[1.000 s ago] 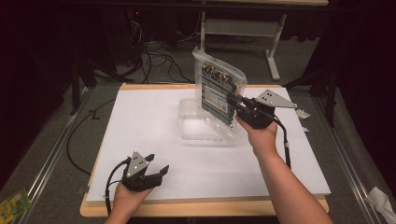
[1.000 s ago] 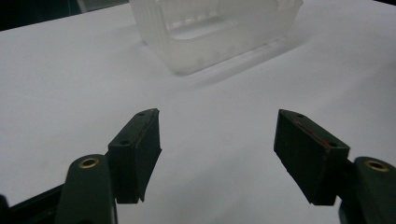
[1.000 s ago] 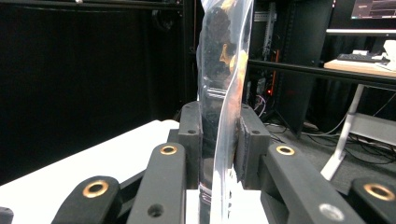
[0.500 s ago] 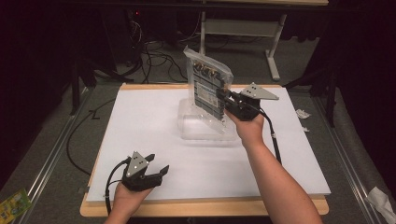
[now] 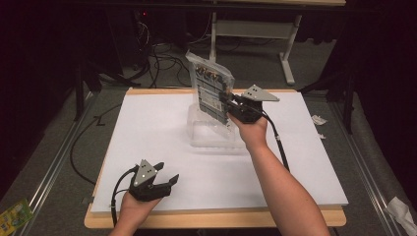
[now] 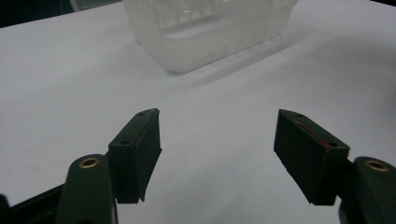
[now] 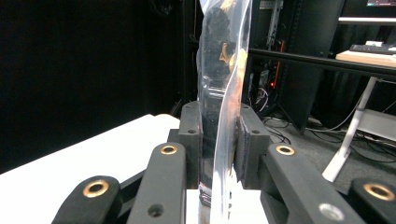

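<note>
**Bag held up over the tub, other hand just waiting**

So the right gripper (image 5: 230,104) has its jaws clamped on the edge of a clear plastic bag (image 5: 212,89) with what looks like a circuit board or some electronic part inside. Can't make out exactly what it is, just dark stuff with gold bits. The bag stands upright, lifted clear above the clear plastic container (image 5: 212,132), which sits on the white table (image 5: 147,123) towards the back middle. In the right gripper view the bag (image 7: 223,84) is pinched thin between the two pads, so it hangs edge-on to that camera.

My guess is that grabbing it by the edge keeps the pressure off the part itself, and holding it vertical lines it up with the tub, going in or coming out, can't say which.

The left gripper (image 5: 164,183) sits low near the front edge of the table, jaws wide apart and holding nothing. Its own view looks right at the container (image 6: 210,32), so it's probably parked ready to steady it.
</note>
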`<action>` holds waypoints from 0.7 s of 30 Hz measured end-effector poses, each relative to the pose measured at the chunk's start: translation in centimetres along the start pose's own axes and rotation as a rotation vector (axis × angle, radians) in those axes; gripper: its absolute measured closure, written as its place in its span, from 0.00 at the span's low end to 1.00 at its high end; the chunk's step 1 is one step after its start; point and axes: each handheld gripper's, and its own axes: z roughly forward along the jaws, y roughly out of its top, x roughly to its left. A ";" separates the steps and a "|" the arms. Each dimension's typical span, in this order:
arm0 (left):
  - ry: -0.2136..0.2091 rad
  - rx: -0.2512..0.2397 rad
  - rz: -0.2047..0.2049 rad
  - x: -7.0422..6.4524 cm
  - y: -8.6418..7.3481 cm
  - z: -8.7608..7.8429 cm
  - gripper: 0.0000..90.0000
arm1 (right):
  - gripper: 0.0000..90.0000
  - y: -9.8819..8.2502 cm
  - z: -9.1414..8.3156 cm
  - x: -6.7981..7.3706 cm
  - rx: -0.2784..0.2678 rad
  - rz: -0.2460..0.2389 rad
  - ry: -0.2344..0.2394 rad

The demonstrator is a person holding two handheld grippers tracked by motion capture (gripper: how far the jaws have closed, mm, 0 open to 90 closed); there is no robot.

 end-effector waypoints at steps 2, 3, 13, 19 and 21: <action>-0.004 0.003 0.006 0.0 0.0 0.0 0.36 | 0.85 -0.1 0.3 0.0 0.009 -0.017 0.000; -0.001 0.001 0.007 -0.1 0.0 0.0 0.36 | 0.85 -0.2 0.4 0.1 0.011 -0.017 0.002; -0.007 0.010 0.020 -0.3 0.0 0.1 0.36 | 0.85 -1.1 1.2 -0.2 0.023 -0.022 0.008; -0.011 0.010 0.021 -0.4 0.0 0.1 0.36 | 0.85 -1.9 1.6 -0.2 0.033 -0.045 0.010; -0.011 0.009 0.020 -0.4 0.0 0.1 0.36 | 0.85 -2.0 1.6 -0.2 0.030 -0.040 0.009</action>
